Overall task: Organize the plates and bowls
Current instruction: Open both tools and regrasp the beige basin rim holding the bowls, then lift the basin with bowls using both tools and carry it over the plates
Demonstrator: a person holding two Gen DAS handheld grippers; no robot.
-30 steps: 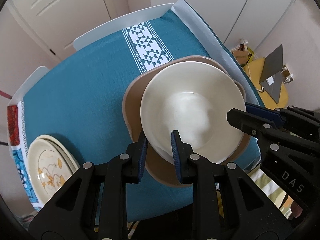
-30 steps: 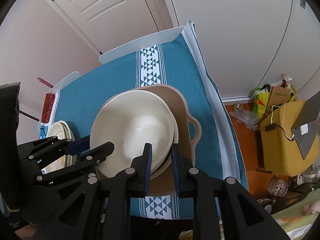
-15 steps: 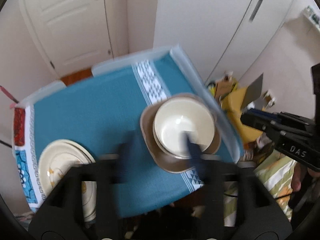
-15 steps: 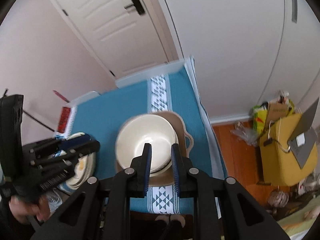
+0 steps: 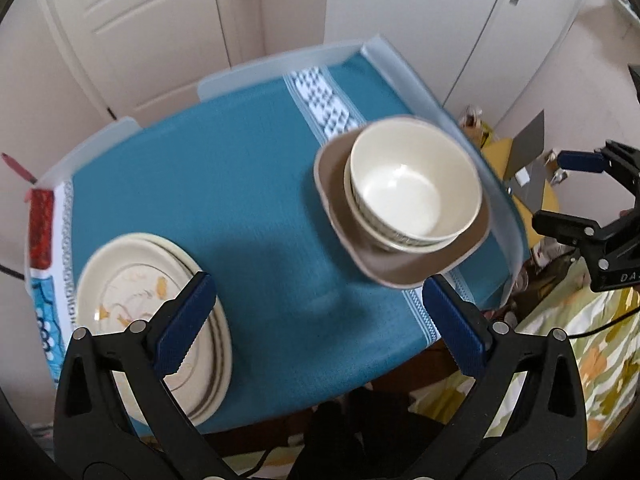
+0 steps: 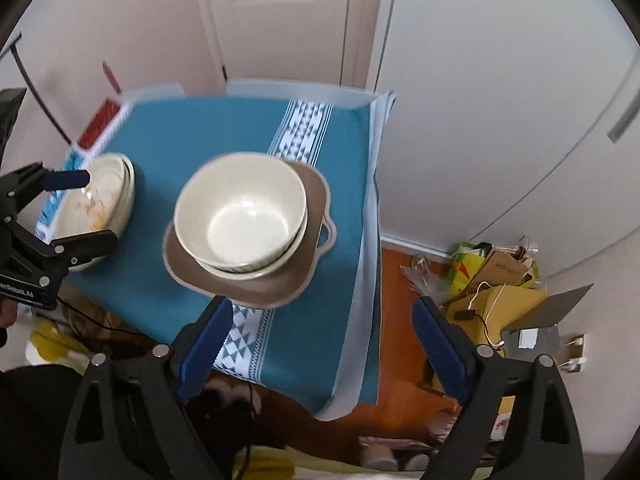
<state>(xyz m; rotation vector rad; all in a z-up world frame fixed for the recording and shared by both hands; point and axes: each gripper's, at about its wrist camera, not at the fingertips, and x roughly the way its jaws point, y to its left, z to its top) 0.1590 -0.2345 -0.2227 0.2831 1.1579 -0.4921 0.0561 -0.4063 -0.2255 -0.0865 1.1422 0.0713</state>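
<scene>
Stacked cream bowls [image 5: 414, 188] sit in a brown square dish [image 5: 404, 264] at the table's right front; they also show in the right wrist view [image 6: 240, 216] on the dish [image 6: 256, 284]. A stack of cream floral plates [image 5: 148, 308] lies at the left front, also seen in the right wrist view [image 6: 96, 208]. My left gripper [image 5: 320, 328] is open and empty, above the table's front edge. My right gripper [image 6: 320, 340] is open and empty, raised over the table's front right corner. Each gripper appears at the edge of the other's view.
The table wears a teal cloth [image 5: 224, 200] with a white patterned stripe [image 5: 328, 104]. A white door [image 6: 280, 20] and walls stand behind. A yellow box and bags [image 6: 496, 284] lie on the wood floor to the right.
Both grippers have opened wide and pulled up and back from the bowls. The bowls stay stacked in the brown dish.
</scene>
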